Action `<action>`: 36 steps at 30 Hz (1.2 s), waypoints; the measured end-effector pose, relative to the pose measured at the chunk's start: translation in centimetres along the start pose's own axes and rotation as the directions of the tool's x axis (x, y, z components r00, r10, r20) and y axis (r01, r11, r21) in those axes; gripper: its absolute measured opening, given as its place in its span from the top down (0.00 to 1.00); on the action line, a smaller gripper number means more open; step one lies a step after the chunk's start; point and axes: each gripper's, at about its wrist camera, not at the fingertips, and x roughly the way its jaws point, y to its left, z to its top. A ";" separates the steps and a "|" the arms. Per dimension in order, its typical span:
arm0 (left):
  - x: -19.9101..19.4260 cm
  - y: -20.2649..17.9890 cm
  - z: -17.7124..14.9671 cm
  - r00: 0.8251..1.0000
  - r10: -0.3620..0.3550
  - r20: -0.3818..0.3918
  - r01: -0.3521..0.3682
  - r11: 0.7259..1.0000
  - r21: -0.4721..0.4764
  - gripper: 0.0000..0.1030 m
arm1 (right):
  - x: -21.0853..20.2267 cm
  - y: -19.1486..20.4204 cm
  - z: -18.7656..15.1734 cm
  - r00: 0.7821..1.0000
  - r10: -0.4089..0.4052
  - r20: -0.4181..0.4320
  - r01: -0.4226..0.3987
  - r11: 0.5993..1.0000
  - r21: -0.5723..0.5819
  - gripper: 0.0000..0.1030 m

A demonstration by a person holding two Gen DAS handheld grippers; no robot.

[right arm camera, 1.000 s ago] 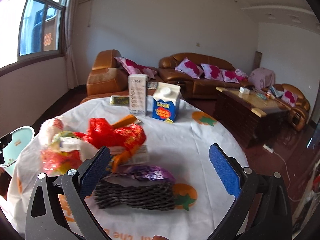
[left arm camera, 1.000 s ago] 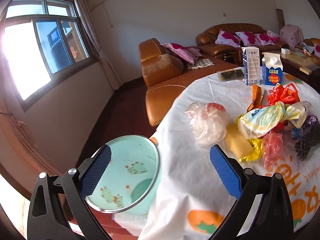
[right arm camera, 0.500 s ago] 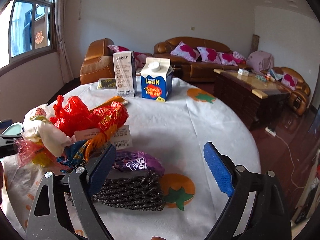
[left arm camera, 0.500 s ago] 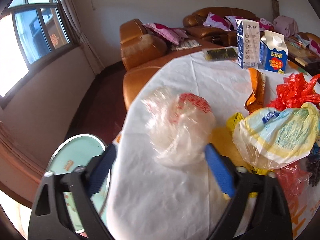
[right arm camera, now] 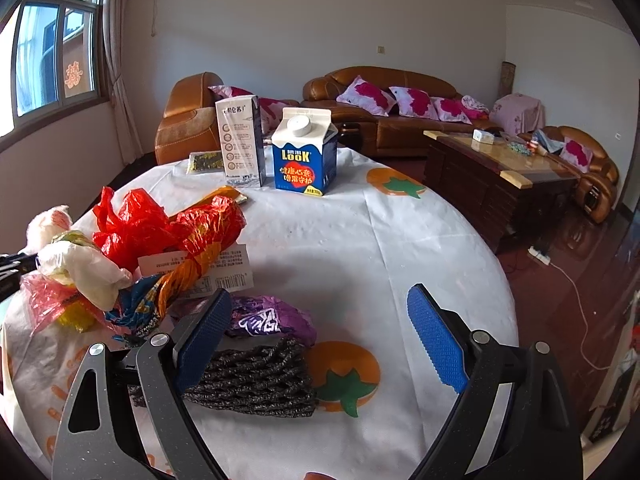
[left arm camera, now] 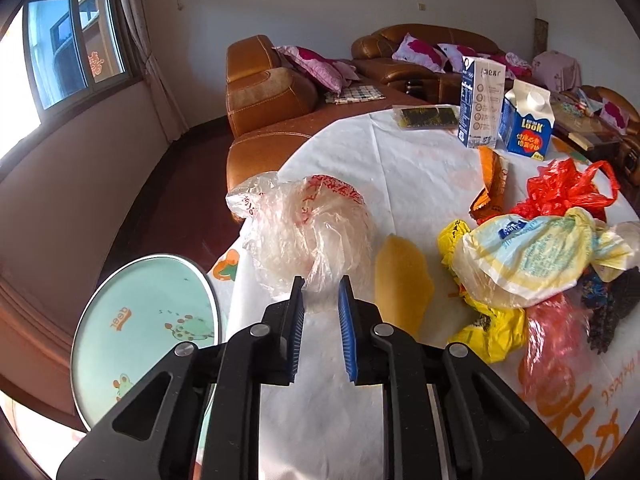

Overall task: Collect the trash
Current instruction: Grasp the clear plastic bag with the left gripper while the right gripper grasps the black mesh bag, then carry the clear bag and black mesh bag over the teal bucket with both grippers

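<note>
Left claw point(left arm camera: 321, 294), centre frame, closing on crumpled clear plastic bag w/ red print point(left arm camera: 308, 232): light, soft, slippery; pinch bunched folds. Right claw point(right arm camera: 320, 334) apart, empty.

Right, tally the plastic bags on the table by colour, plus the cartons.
Clear bag with red print: 1
Red bag: 1
White-and-yellow bag: 1
Pink bag: 1
Cartons: 2, the tall carton and the LOOK carton
Total: 6
</note>
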 end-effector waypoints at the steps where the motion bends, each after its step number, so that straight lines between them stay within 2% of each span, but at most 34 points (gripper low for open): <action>1: -0.5 0.2 -0.3 1.000 0.002 0.006 -0.002 1.000 -0.011 0.85 | 0.1 0.1 0.0 1.000 0.000 -0.008 0.000 1.000 -0.004 0.14; 8: -2.9 0.4 -2.7 1.000 0.011 0.021 -0.010 0.999 -0.041 0.85 | -1.1 -0.3 -0.9 0.998 0.023 -0.051 -0.023 1.000 0.002 0.22; 11: -3.8 -0.3 -3.8 0.999 0.022 0.024 -0.021 0.999 -0.025 0.85 | -1.1 -0.2 -1.8 0.994 0.046 -0.101 -0.045 0.999 0.005 0.28; 14: -4.0 -0.9 -4.7 0.999 0.033 0.019 -0.033 0.999 0.003 0.85 | -0.4 0.5 -3.1 0.984 0.079 -0.161 -0.080 0.997 -0.006 0.42; 15: -4.0 -0.9 -4.9 0.999 0.034 0.016 -0.034 0.999 0.006 0.85 | -0.2 0.6 -3.4 0.981 0.093 -0.171 -0.095 0.995 -0.004 0.50; 16: -4.0 -0.7 -4.9 0.999 0.033 0.012 -0.033 0.999 -0.001 0.85 | -0.2 0.7 -3.6 0.978 0.118 -0.175 -0.119 0.993 0.002 0.63; 17: -4.0 -0.6 -4.9 0.999 0.034 0.011 -0.034 0.999 -0.005 0.85 | -0.3 1.0 -3.6 0.974 0.139 -0.179 -0.141 0.990 -0.003 0.68; 19: -4.5 -0.1 -4.8 0.999 0.041 0.020 -0.040 0.999 -0.013 0.85 | -0.8 1.6 -3.4 0.973 0.146 -0.180 -0.154 0.988 -0.030 0.88; 23: -5.7 0.6 -4.3 0.997 0.053 0.050 -0.051 0.998 -0.025 0.85 | -2.2 2.2 -3.0 0.976 0.166 -0.138 -0.174 0.983 -0.050 0.89; 30: -7.8 2.5 -3.2 0.990 0.105 0.099 -0.101 0.994 -0.044 0.85 | -7.5 1.6 0.8 0.979 0.202 0.021 -0.201 0.979 -0.033 0.89; 36: -8.3 5.3 -2.5 0.980 0.173 0.095 -0.166 0.984 -0.070 0.85 | -10.0 2.0 3.9 0.963 0.238 0.126 -0.235 0.971 -0.036 0.89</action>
